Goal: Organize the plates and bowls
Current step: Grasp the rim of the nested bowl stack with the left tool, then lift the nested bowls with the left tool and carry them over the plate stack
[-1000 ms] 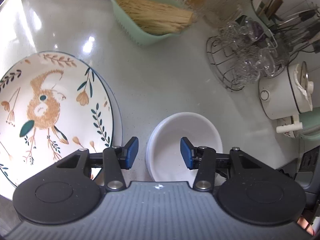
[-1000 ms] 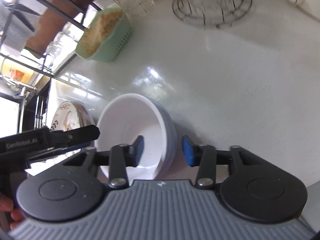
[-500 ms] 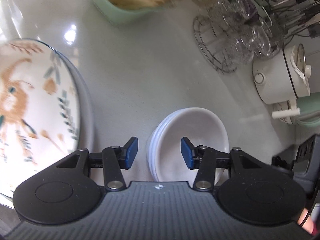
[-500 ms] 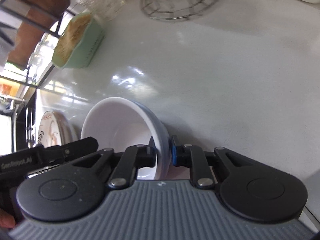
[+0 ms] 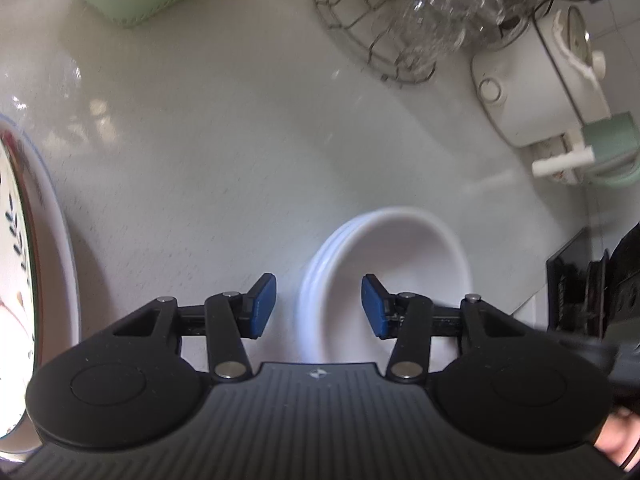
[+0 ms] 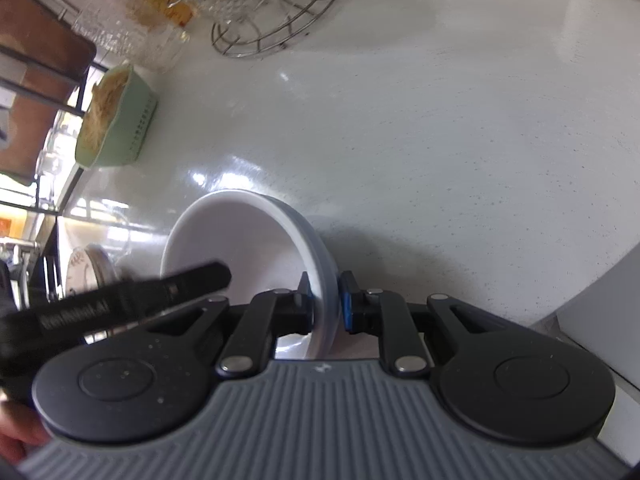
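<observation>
Right tongs (image 6: 325, 307) are clamping my stacked white bowls' (image 6: 248, 240) rim on the worktop (image 6: 440, 140), mouths tipping leftward. Left tongs (image 5: 319, 306) are gaping beside them; only that view is showing the patterned plate (image 5: 24, 280).

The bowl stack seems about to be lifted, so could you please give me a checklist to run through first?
1. Right hand-held gripper shut on the bowls' near rim: ok.
2. How many bowls of the stack it clamps: cannot tell.
3. Left hand-held gripper open, straddling the stack's left rim without holding it: ok.
4. Counter beyond the bowls free of obstacles: ok.
5. Patterned plate apart from the bowls: ok.
6. Glass rack well away: ok.
</observation>
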`<state>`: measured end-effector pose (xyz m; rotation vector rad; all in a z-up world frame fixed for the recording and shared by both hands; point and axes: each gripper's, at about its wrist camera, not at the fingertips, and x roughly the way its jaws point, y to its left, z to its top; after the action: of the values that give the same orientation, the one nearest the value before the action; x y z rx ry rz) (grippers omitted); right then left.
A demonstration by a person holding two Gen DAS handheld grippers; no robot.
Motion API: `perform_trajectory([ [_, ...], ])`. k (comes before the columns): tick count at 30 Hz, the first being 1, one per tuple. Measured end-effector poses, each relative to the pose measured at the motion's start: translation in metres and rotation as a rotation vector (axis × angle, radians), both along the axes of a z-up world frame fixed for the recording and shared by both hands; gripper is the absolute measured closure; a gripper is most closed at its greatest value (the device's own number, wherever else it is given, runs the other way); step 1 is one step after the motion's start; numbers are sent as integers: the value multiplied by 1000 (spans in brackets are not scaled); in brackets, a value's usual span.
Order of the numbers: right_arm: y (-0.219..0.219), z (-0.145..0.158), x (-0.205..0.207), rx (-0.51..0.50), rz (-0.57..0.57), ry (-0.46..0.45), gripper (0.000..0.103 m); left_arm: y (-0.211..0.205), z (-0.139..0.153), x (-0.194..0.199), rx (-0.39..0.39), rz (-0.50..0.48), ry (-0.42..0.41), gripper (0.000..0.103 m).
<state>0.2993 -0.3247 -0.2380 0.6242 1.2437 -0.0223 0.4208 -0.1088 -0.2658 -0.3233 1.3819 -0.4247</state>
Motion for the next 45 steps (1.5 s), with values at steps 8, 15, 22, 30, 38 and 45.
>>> perform_trajectory([
  [8,-6,-3,-6,32,-50,-18,86,9,-14,-8,-65,2,56,55],
  [15,-2,-2,-14,41,-74,-29,86,7,-8,-13,-52,5,30,75],
  [22,1,1,-30,64,-114,-53,86,14,8,-20,-53,7,6,75],
  [30,12,23,-42,40,-145,-113,86,23,34,-28,-57,-34,-38,75],
  [38,34,50,-50,10,-149,-179,86,47,62,-34,-54,-59,-86,75],
  [45,61,63,-48,25,-155,-193,86,79,80,-38,-62,-16,-93,75],
])
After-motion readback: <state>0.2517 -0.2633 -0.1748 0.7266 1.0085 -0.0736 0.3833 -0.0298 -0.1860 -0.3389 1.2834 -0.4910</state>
